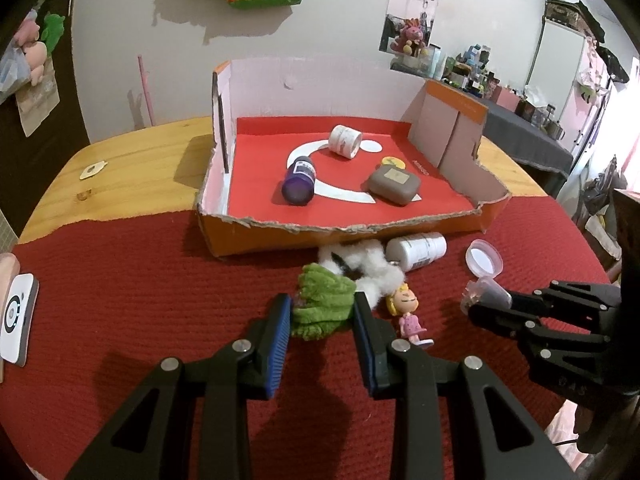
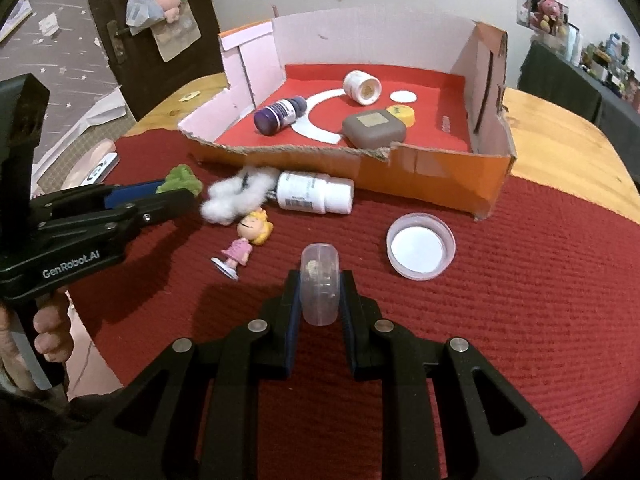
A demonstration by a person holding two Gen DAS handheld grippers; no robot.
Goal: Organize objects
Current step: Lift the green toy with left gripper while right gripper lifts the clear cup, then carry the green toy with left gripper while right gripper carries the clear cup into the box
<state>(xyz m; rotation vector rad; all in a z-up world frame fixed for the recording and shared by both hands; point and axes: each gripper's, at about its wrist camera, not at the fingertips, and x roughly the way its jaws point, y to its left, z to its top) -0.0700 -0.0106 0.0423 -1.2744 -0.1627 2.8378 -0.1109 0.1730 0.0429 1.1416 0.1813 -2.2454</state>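
On the red woven cloth in front of the torn orange cardboard box, both grippers have already taken hold of something. The left gripper has its jaws pressed on a fuzzy green fabric piece, which bulges between the blue pads, so the grip looks soft but secure. The right gripper is clamped on a small clear plastic container, held across its narrow sides with the rounded end pointing forward; that hold would let it be carried over the low, ragged front wall of the box. Inside the box already lie a purple bottle, a white tape roll, a grey rounded case and a yellow cap, which suggests loose items are being gathered there. Still on the cloth, close together, are a white cotton tuft, a white pill bottle lying on its side, a small doll figure in a pink dress and a clear round lid. The cotton tuft touches the green fabric and may drag along if it is lifted; the pill bottle lies just before the box wall, between the left gripper and the box.
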